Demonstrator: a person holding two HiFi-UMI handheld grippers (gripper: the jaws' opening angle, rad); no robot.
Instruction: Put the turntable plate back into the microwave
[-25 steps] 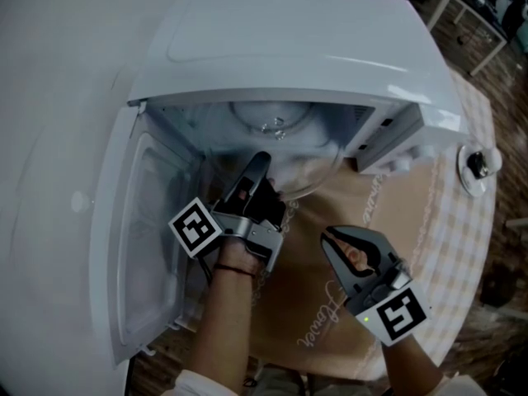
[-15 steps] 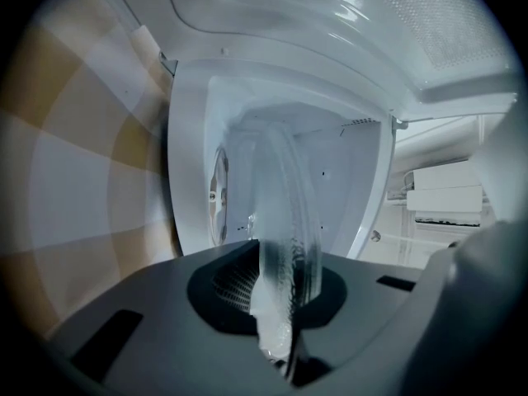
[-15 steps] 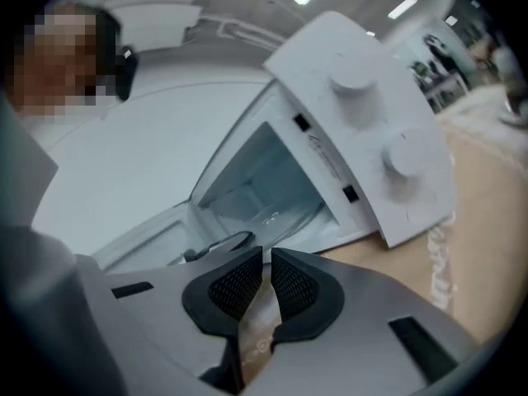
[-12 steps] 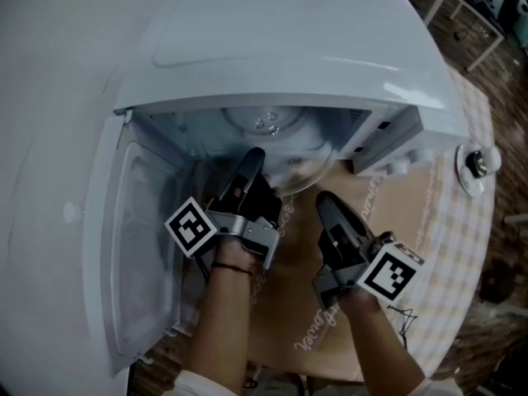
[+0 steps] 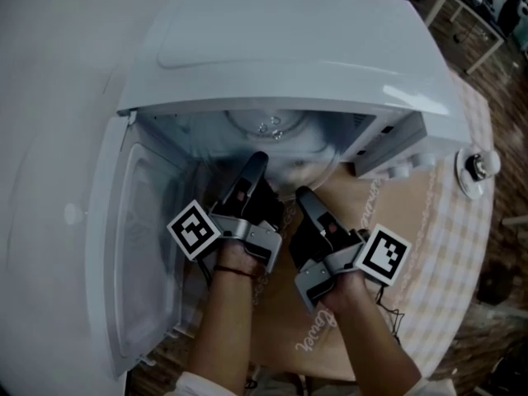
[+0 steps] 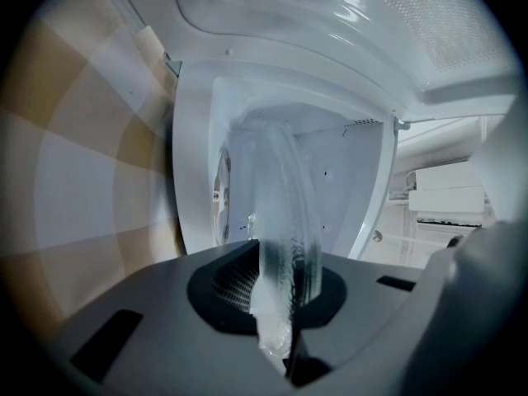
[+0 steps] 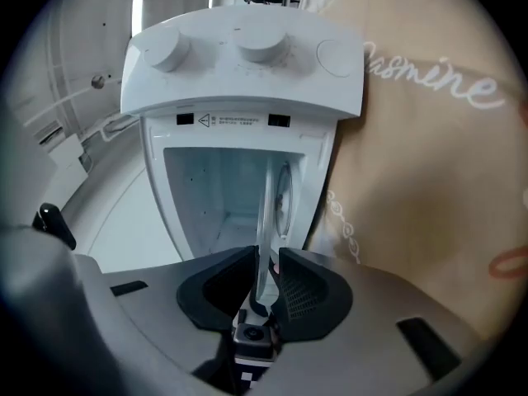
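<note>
The clear glass turntable plate (image 5: 312, 168) sits half inside the open white microwave (image 5: 289, 48), tilted in its mouth. My left gripper (image 5: 257, 163) is shut on the plate's near rim; in the left gripper view the plate (image 6: 282, 213) stands edge-on, pinched between the pads (image 6: 239, 283). My right gripper (image 5: 303, 196) is close beside it on the right, rolled on its side. Its jaws are opening, and the plate's thin rim (image 7: 266, 209) passes between them with small gaps on both sides; the right gripper (image 7: 264, 283) does not press on it.
The microwave door (image 5: 136, 246) hangs open at the left. The control panel with knobs (image 7: 239, 56) is at the right of the cavity. A beige lettered cloth (image 5: 396, 246) covers the table, with a small round white object (image 5: 476, 167) at the right.
The right gripper has rolled about a quarter turn and moved forward and left, from the cloth up to the plate's rim beside the left gripper. The left gripper has kept still.
</note>
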